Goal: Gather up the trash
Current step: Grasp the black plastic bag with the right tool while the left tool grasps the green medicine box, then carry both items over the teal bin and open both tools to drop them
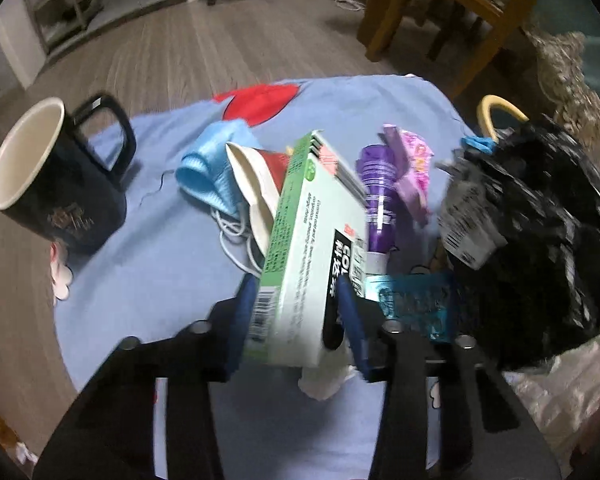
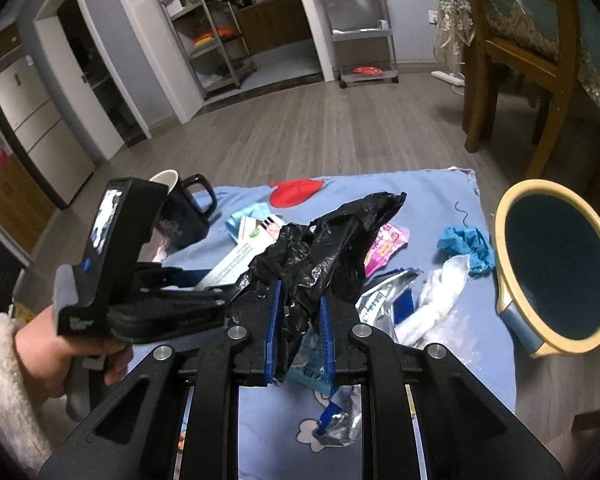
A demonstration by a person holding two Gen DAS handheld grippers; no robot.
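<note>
Gripped a green-and-white box in the left tongs, clenched on its near end, with the box tilted up and off the blue-clothed bench. Pinched a crumpled black trash bag in the right tongs, closed tight on a fold of the plastic (bag mouth not clearly visible). Held the bag just right of the box, raised above the litter.

Left the rest of the trash strewn over the bench:
- Beyond the box, at the middle: a blue face mask with white ear loops, lying against a squashed red-and-white paper cup.
- Just right of the box: a purple bottle lying down, and a pink wrapper beside it.
- Near the right tongs: a teal wrapper and a silver foil packet.
- Further right: a white tissue wad and a crumpled blue glove, close to a yellow-rimmed bowl at the right edge.

Stood a black mug upright at the far left edge, well apart from both tongs. Wrapped the left hand round its handle, with a fleecy white cuff at the wrist.
</note>
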